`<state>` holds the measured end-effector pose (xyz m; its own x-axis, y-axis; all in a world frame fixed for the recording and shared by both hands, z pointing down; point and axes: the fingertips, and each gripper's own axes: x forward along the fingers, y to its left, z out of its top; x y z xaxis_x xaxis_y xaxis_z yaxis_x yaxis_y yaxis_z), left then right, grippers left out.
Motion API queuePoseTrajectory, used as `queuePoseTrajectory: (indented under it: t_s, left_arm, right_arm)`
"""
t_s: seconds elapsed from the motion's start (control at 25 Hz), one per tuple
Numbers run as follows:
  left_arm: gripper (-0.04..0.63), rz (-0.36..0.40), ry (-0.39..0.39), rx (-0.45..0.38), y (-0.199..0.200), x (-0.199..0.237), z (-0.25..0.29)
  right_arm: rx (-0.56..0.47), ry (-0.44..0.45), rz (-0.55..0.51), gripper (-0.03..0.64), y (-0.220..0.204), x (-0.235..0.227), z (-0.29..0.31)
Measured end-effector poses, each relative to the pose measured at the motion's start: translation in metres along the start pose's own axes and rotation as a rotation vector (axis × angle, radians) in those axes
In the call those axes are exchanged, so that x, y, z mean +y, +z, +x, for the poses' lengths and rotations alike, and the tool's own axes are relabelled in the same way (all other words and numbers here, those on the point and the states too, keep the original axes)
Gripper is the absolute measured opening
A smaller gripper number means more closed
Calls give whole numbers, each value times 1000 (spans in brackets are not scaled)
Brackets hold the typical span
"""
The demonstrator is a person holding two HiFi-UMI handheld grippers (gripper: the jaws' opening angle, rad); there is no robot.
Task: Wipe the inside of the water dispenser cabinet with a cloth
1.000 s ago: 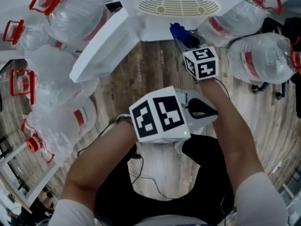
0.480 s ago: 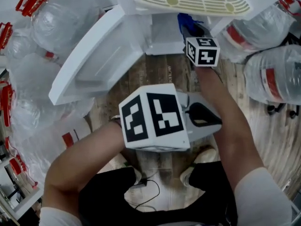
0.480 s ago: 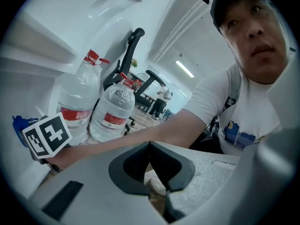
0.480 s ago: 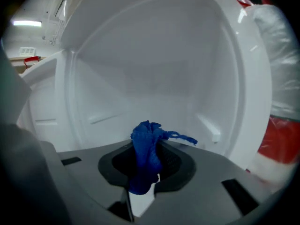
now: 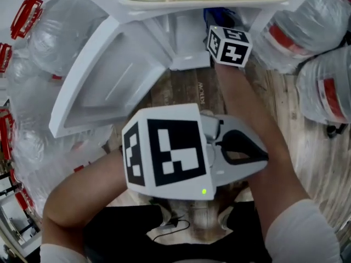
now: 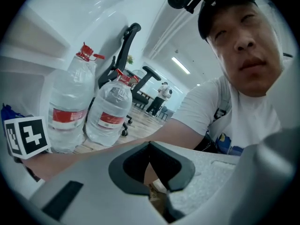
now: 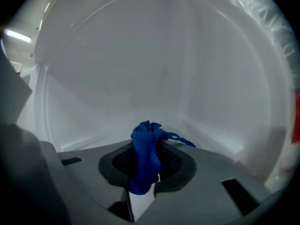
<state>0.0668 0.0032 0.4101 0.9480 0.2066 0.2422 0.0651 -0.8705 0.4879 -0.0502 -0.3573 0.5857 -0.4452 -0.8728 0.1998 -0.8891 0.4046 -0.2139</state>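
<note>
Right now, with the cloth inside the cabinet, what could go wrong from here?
The right gripper pinches the cloth in a small bunch, so hard jaws might scrape the cabinet wall instead of wiping. The right arm passes close to the water bottles; a wide sweep could knock them.

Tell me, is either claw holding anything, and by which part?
The right gripper pinches a blue cloth by a bunched fold, and a tuft pokes out past the jaws. The left gripper is shut on nothing.

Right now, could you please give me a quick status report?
Right gripper shut on the blue cloth, inside the cabinet. Left gripper shut, empty, held back. Door open; nothing in the way.
</note>
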Motion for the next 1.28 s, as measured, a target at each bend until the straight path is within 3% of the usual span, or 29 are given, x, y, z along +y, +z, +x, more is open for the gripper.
queuePoseTrajectory:
  t_s: [0.16,0.44,0.6,0.8,0.92,1.08,1.28]
  left_arm:
    - [0,25,-15,10,8,-9,-4]
    - [0,-13,57,-17,9,-10,-11]
    - [0,-21,59,-21,2,-12,-16]
    - [0,-49,43,-12,-9,-4,-22]
    - [0,-83,43,-5,-18,-2,-24]
    - [0,-67,52,18,-23,0,-23]
    - [0,-78,57,6,-22,-2,-21]
  right_arm:
    - [-64,-14,11,80,29,3,0]
    - [-113,-17,-1,81,56,12,11]
    - [-141,-60,67,81,59,-2,19]
    - [-159,-92,100,79,40,-12,27]
    - [-109,-113,135,78,12,-16,31]
    - [-23,-147,178,76,-27,-32,34]
    - [18,-126,235,75,-44,-36,28]
